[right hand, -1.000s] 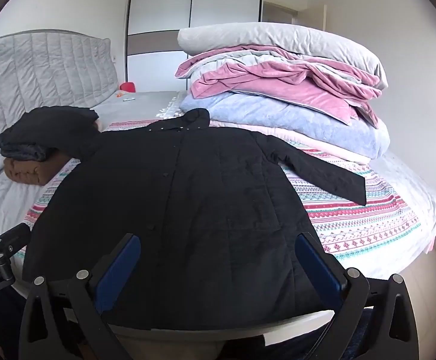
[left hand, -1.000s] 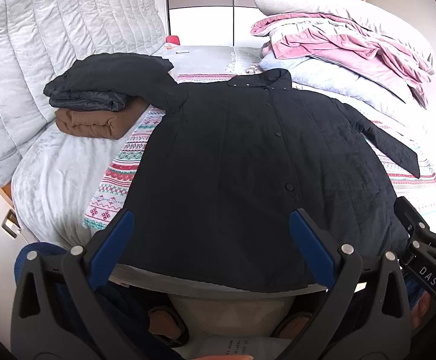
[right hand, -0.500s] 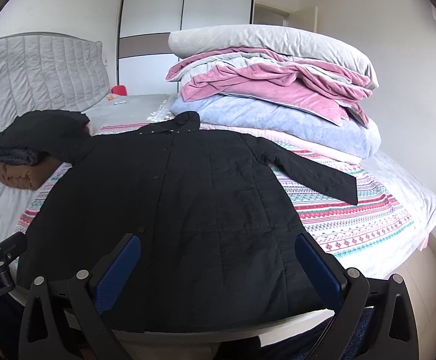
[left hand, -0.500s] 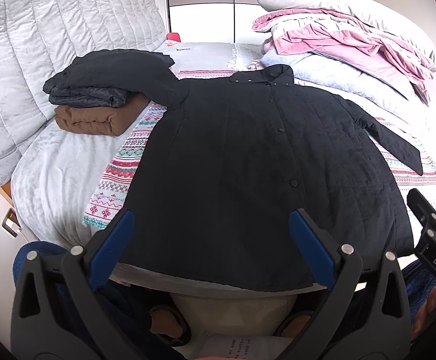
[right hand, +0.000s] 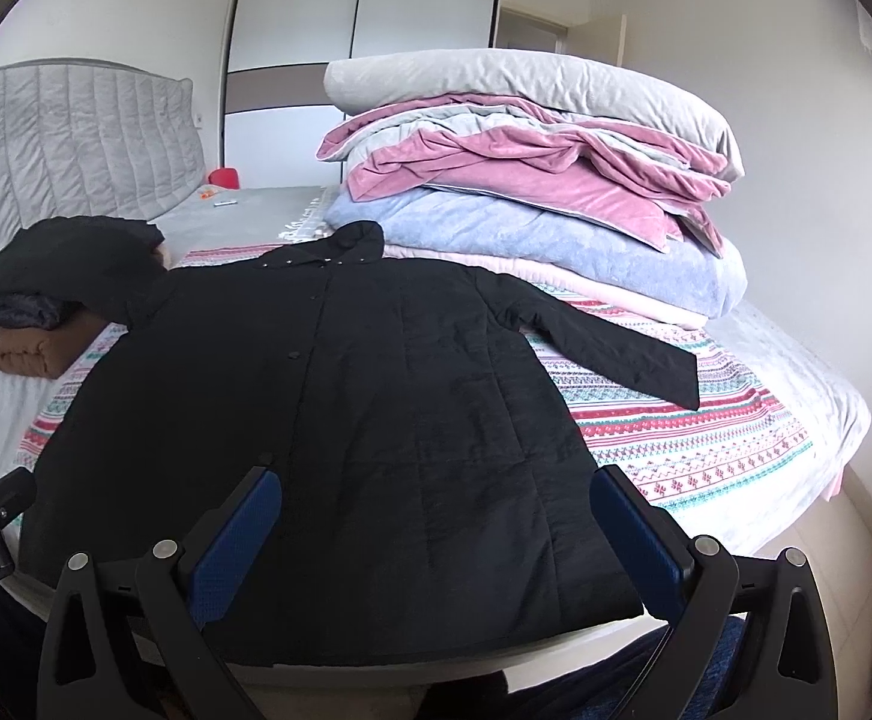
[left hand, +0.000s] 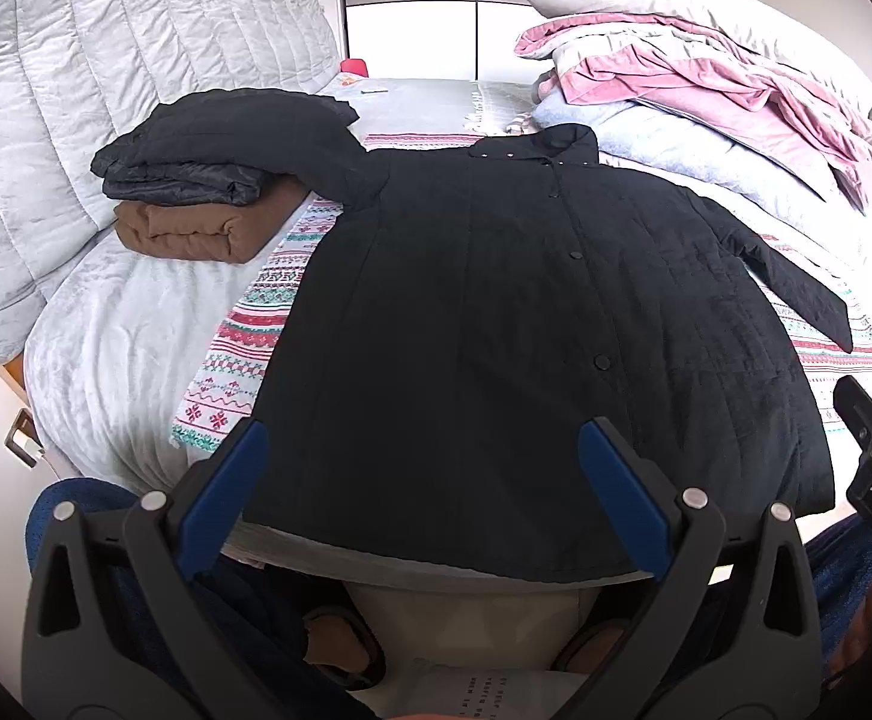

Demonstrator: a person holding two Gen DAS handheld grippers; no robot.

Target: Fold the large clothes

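A large black quilted coat [left hand: 496, 324] [right hand: 339, 420] lies spread flat, buttoned front up, on a patterned blanket on the bed. Its collar points away from me and its hem hangs at the near bed edge. One sleeve [right hand: 610, 348] stretches out to the right; the other runs up onto a stack of folded clothes at the left. My left gripper [left hand: 423, 450] is open above the hem's left half, holding nothing. My right gripper [right hand: 436, 498] is open above the hem's right half, also holding nothing.
Folded black and brown garments [left hand: 195, 180] are stacked at the left by the grey quilted headboard [left hand: 75, 90]. Piled pink, blue and grey bedding [right hand: 532, 180] fills the back right. The striped blanket [right hand: 706, 438] is bare right of the coat. Blue-trousered legs show below.
Both grippers have drifted slightly, the views shifting a little over the coat. The coat has not moved and both grippers stay open.
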